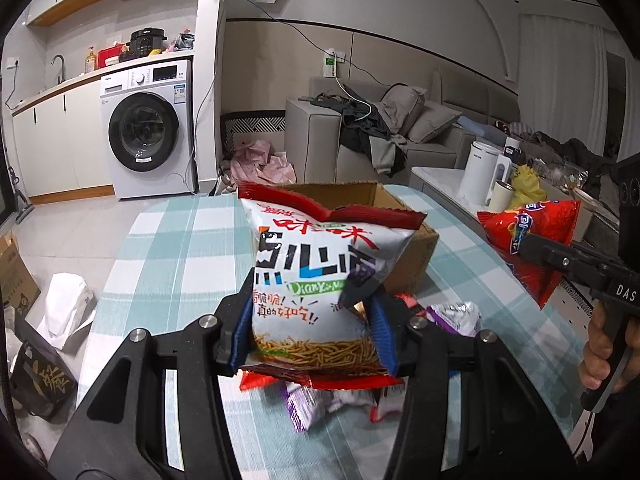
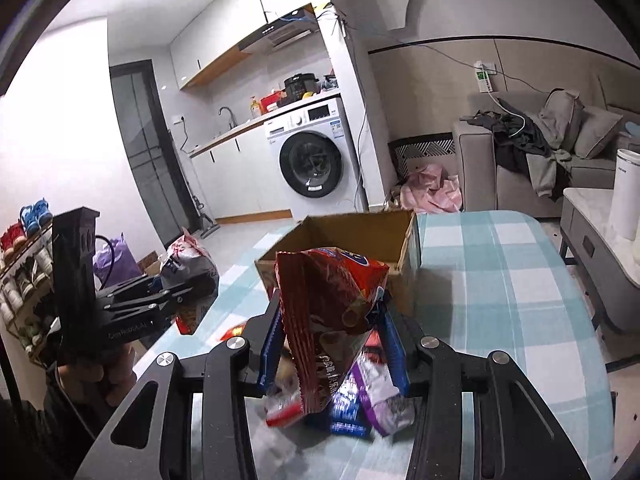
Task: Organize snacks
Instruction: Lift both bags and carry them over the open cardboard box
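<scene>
My left gripper (image 1: pixel 310 320) is shut on a white snack bag (image 1: pixel 316 280) with red sealed ends, held upright above the checked table. My right gripper (image 2: pixel 332 344) is shut on a red crinkled snack bag (image 2: pixel 328 316), also lifted off the table. Behind both bags stands an open cardboard box (image 1: pixel 404 216), also in the right wrist view (image 2: pixel 360 236). Several loose snack packets (image 2: pixel 360 400) lie on the cloth under the bags, purple, blue and red among them. In the left wrist view the right gripper (image 1: pixel 532 248) with its red bag (image 1: pixel 532 240) shows at the right.
The table has a teal and white checked cloth (image 1: pixel 168 264). A white kettle (image 1: pixel 482 172) and cups stand on a low side table at the right. A washing machine (image 1: pixel 148 128), a sofa (image 1: pixel 400 136) with clothes and bags on the floor (image 1: pixel 40 376) lie beyond.
</scene>
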`<action>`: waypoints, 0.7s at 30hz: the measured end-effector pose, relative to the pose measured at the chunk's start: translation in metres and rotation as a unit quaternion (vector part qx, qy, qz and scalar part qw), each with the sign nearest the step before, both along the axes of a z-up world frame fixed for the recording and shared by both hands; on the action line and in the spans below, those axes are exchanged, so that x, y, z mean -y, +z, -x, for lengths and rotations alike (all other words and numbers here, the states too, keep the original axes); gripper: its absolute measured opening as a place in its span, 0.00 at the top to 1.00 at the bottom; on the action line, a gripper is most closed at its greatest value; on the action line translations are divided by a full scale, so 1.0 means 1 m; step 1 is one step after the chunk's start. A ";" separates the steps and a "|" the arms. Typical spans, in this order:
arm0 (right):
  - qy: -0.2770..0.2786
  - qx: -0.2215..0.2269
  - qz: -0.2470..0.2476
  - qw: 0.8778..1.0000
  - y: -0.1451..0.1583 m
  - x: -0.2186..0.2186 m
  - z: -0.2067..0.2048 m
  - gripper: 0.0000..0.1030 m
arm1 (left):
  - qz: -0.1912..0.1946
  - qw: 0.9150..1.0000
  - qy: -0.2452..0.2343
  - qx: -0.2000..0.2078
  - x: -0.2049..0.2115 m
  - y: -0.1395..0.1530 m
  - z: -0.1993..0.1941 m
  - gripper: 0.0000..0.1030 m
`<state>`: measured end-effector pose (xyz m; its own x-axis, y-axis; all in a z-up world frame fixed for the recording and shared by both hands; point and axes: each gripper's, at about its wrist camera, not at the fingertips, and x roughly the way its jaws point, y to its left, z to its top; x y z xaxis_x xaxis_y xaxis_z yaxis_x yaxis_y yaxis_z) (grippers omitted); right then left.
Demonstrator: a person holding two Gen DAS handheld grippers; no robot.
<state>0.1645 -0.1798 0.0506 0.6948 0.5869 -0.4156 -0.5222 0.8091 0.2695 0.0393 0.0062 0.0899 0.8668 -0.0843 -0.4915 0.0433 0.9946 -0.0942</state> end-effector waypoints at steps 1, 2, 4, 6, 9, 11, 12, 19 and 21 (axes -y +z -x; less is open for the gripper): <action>0.000 0.000 0.000 1.000 0.002 -0.001 -0.002 0.58 | 0.000 1.000 0.001 0.001 -0.001 0.002 -0.003 0.55; -0.001 0.001 0.000 1.000 0.004 -0.001 -0.004 0.58 | -0.001 1.000 0.002 0.002 -0.002 0.004 -0.006 0.55; -0.003 0.003 0.001 1.000 0.006 -0.003 -0.008 0.58 | -0.002 1.000 0.004 0.004 -0.004 0.007 -0.011 0.55; -0.003 0.002 -0.001 1.000 0.008 -0.005 -0.014 0.58 | -0.001 1.000 0.006 0.005 -0.005 0.009 -0.017 0.55; -0.005 0.003 -0.002 1.000 0.011 -0.007 -0.023 0.58 | -0.001 1.000 0.008 0.007 -0.009 0.012 -0.028 0.55; -0.005 0.002 -0.005 1.000 0.012 -0.008 -0.028 0.58 | -0.002 1.000 0.009 0.010 -0.010 0.015 -0.034 0.55; -0.005 0.001 -0.005 1.000 0.012 -0.008 -0.031 0.58 | -0.002 1.000 0.009 0.010 -0.011 0.016 -0.038 0.55; -0.009 -0.006 -0.008 1.000 0.013 -0.013 -0.051 0.58 | 0.000 1.000 0.007 0.010 -0.014 0.018 -0.050 0.55; -0.010 -0.007 -0.009 1.000 0.014 -0.014 -0.053 0.58 | 0.000 1.000 0.008 0.010 -0.014 0.019 -0.050 0.55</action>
